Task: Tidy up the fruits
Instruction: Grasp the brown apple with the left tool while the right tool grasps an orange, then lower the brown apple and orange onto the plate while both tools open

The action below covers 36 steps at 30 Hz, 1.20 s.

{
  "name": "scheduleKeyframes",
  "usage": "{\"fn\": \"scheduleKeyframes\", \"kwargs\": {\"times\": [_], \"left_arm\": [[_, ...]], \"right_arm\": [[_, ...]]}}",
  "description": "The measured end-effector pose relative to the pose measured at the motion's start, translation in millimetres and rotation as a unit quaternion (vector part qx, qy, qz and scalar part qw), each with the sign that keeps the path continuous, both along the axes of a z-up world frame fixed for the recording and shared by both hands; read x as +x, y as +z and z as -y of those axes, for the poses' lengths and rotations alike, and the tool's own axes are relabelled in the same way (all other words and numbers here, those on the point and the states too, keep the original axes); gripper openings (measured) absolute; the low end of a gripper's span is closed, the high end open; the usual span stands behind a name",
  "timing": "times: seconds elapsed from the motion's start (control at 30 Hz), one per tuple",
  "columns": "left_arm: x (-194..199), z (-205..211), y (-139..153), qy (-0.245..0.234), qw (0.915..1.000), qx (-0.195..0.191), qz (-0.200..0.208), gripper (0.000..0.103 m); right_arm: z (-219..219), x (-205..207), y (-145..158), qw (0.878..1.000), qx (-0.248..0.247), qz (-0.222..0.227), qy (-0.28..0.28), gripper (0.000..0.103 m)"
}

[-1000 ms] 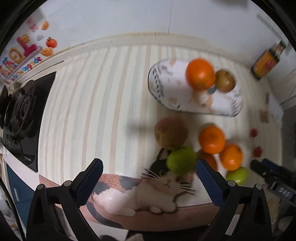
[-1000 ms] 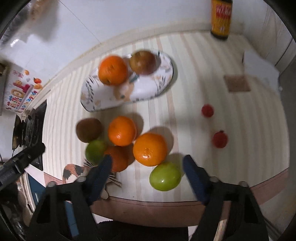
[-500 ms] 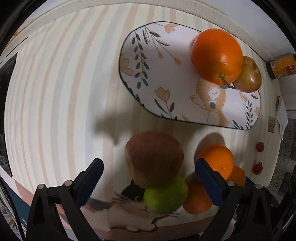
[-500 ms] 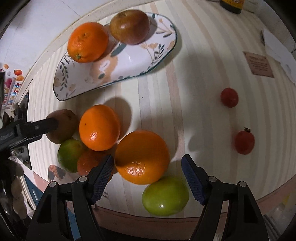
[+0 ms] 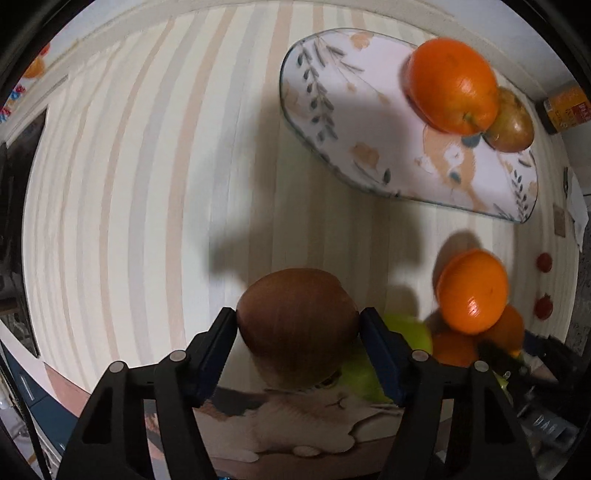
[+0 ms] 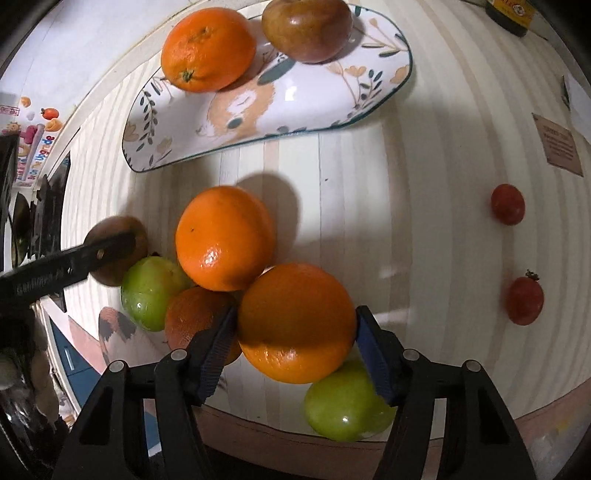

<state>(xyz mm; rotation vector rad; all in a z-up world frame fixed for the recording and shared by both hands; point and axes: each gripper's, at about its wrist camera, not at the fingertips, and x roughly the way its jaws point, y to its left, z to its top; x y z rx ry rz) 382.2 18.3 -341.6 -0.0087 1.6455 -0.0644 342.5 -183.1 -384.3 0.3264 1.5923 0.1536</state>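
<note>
Your left tool [image 5: 298, 325] has its pads pressed against both sides of the brown fruit [image 5: 297, 325], down at 6 o'clock in the left wrist view. Your right tool [image 6: 293, 328] is clamped the same way on the big orange [image 6: 295, 321], with a green fruit [image 6: 345, 402] tucked just under it at 5 o'clock. Both grips look set; whether either fruit is off the counter [image 6: 424, 184] yet, I can't tell.

Score so far: the floral plate [image 6: 306, 107] sits at 12 o'clock in the right wrist view and carries two fruits, one plated orange [image 6: 208, 50] and a reddish-brown plated fruit [image 6: 306, 29] touching it. Most of the plate is bare, so there's room.

Left to do, by my reading: besides the two you're holding, another loose orange [image 6: 223, 236] sits at 10 o'clock of your right tool, touching a second green fruit [image 6: 149, 291] and a darker orange [image 6: 195, 317] below it. Two small red fruits [image 6: 508, 204] lie well apart at 3 o'clock. So I'd call it early, roughly a quarter through if everything goes on the plate.

Watch the cluster: the fruits are leaning on one another, and pulling the big orange out could set its neighbours rolling toward the counter edge.
</note>
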Motion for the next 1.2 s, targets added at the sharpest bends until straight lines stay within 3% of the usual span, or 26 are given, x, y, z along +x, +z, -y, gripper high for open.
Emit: {"fn": "scheduleKeyframes", "kwargs": {"times": [0.27,0.47,0.7,0.9,1.07,1.2], "left_arm": [[-2,-4,3,0.014,0.9999,-0.003,0.008,0.067],[7,-6,5,0.027,0.9995,-0.012,0.015,0.066],[16,-10,61,0.031,0.9967,-0.044,0.059,0.066],[59,-4,95,0.022,0.9936,-0.067,0.088,0.066],[108,1,85,0.012,0.9952,-0.041,0.088,0.066],[149,3,60,0.015,0.9976,-0.031,0.06,0.066]], "right_arm": [[2,2,-1,1.0,0.006,-0.013,-0.001,0.068],[-1,-1,6,0.999,-0.028,-0.002,0.02,0.067],[13,-8,39,0.999,-0.008,0.028,-0.014,0.067],[34,13,79,0.996,0.01,0.072,-0.042,0.067],[41,57,82,0.994,0.008,0.09,-0.062,0.067],[34,92,64,0.995,-0.01,0.079,-0.052,0.067]]}}
